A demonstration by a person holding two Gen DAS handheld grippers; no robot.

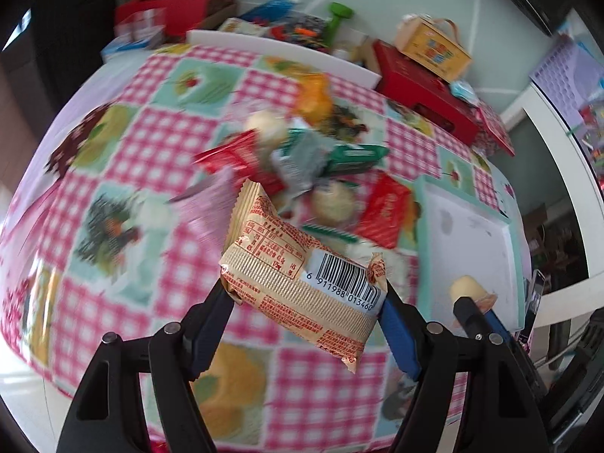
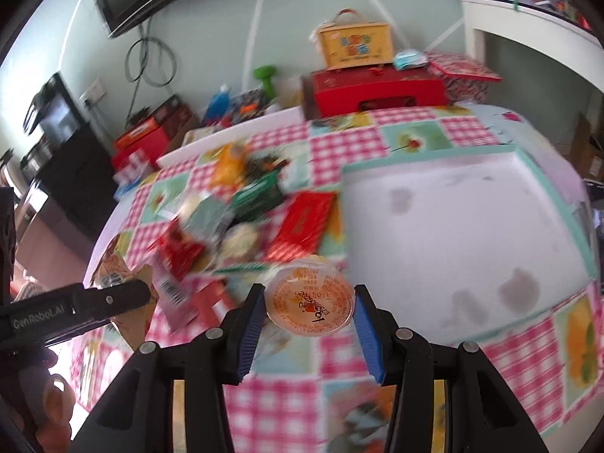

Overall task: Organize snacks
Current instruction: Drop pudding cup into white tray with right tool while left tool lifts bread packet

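Checked tablecloth (image 1: 158, 143), left gripper (image 1: 305, 302) gripping packet (image 1: 298, 275), right gripper (image 2: 307, 311) gripping jelly cup (image 2: 308, 304)

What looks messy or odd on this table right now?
The white tray carries dark smudges and holds no snacks, while the snack packets lie jumbled in a heap on the checked tablecloth beside it.

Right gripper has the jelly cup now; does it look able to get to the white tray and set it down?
Probably yes. The right gripper holds the jelly cup just beside the white tray, whose surface lies bare, and nothing stands between them. The left gripper with its snack packet is off to the side.
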